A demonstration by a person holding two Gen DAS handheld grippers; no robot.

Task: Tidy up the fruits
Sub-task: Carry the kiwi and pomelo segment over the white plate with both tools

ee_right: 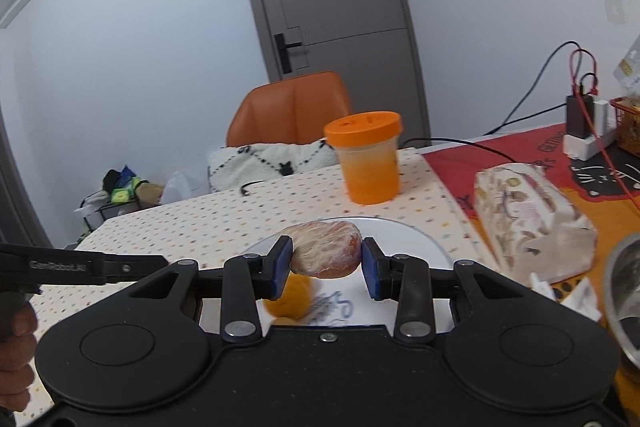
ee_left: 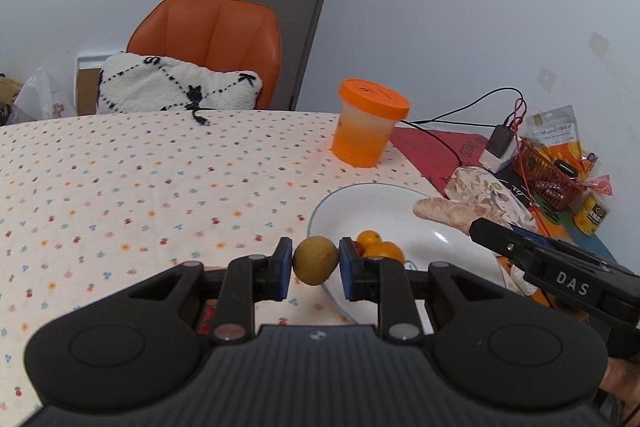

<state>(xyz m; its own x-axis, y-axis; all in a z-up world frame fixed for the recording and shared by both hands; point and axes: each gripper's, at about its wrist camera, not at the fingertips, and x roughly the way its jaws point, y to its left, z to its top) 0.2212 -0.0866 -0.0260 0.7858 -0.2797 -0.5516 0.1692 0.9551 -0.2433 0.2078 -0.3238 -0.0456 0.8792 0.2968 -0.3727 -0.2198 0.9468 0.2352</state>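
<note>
Holding fruit in both hand-held grippers over the white plate (ee_left: 400,211).

Left hand-held gripper (ee_left: 315,263) is clamped on a brownish-green round fruit (ee_left: 315,259), held at the plate's near-left rim above the dotted cloth on the surface (ee_left: 140,179); two oranges (ee_left: 378,247) lie in the plate just beyond. Right hand-held gripper (ee_right: 327,261) is clamped on a plastic-wrapped reddish fruit (ee_right: 326,247), held over the plate with an orange beneath it. An orange-lidded jar (ee_left: 370,123) stands behind.
</note>
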